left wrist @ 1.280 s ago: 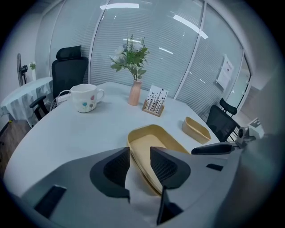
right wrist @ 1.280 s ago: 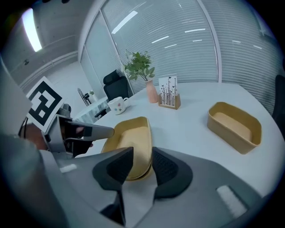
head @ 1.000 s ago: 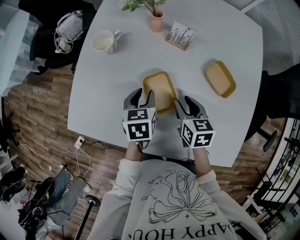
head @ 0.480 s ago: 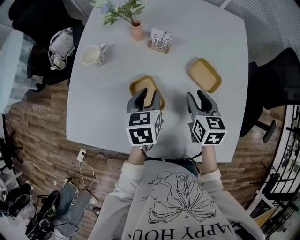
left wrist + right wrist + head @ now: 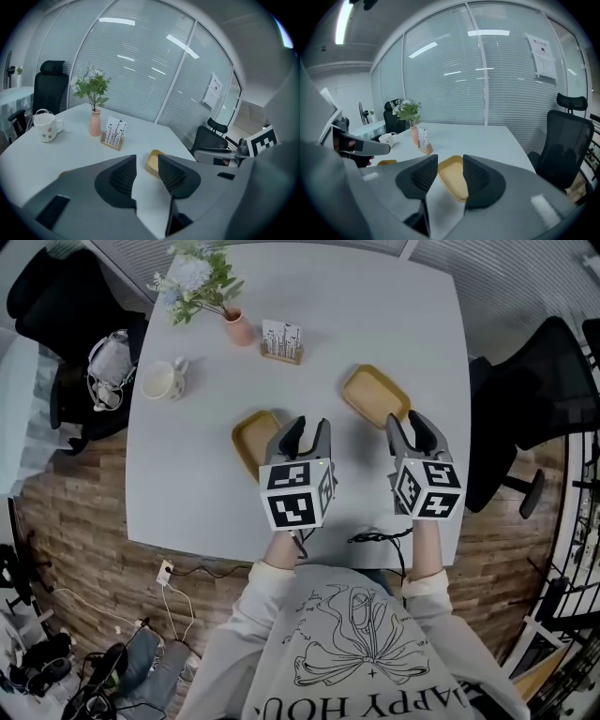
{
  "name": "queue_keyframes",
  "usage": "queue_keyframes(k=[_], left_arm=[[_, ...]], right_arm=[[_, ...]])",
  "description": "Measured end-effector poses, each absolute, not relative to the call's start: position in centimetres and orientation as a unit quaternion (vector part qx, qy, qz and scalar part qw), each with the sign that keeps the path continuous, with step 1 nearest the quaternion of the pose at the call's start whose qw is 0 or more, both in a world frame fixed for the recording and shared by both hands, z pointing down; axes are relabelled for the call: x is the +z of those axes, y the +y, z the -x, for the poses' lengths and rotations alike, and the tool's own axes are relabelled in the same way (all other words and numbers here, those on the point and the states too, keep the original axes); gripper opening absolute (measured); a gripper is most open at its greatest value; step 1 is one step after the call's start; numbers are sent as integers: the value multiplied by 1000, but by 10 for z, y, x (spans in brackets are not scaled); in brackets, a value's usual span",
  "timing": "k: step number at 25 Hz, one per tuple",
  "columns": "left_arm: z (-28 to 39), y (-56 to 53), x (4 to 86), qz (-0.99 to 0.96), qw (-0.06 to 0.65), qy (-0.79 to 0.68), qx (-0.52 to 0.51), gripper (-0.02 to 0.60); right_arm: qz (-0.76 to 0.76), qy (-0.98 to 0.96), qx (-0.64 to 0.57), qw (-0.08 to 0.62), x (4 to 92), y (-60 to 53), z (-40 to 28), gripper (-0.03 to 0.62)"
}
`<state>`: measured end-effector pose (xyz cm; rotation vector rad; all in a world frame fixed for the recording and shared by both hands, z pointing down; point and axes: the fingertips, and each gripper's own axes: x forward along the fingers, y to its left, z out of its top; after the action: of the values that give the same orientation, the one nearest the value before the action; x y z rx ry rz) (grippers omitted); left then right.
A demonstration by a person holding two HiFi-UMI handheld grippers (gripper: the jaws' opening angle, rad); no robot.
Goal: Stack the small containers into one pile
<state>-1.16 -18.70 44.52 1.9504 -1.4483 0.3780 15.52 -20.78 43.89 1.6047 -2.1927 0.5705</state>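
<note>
Two shallow yellow containers lie apart on the white table (image 5: 187,484). The left container (image 5: 251,439) is partly hidden under my left gripper (image 5: 309,427), which is open and empty above its right edge. The right container (image 5: 375,395) lies just beyond and left of my right gripper (image 5: 410,423), which is also open and empty. In the right gripper view that container (image 5: 452,180) shows through the gap of the right gripper (image 5: 450,156), well beyond the pads. The left gripper view has the left gripper (image 5: 147,156) framing the far container (image 5: 152,163) in the distance.
A mug (image 5: 161,381), a pink vase with flowers (image 5: 237,329) and a small card holder (image 5: 281,341) stand at the table's far side. Black chairs (image 5: 525,399) stand right and left of the table. A cable (image 5: 375,538) lies at the near edge.
Both grippers have risen and shifted right, from flanking the near container towards the second one. Both have stayed open and empty.
</note>
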Motion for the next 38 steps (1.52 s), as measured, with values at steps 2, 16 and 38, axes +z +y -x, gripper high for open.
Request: queue_keyframes(k=[2, 16, 38], left_arm=[[-2, -192, 445, -748, 341, -552, 141, 149], [-65, -210, 485, -729, 400, -533, 156, 149], [-93, -234, 568, -680, 494, -516, 166, 149]], right_arm=[[-569, -775, 201, 186, 440, -214, -165, 176], [-566, -766, 225, 207, 482, -242, -210, 176], [-551, -746, 259, 269, 571, -280, -225, 173]])
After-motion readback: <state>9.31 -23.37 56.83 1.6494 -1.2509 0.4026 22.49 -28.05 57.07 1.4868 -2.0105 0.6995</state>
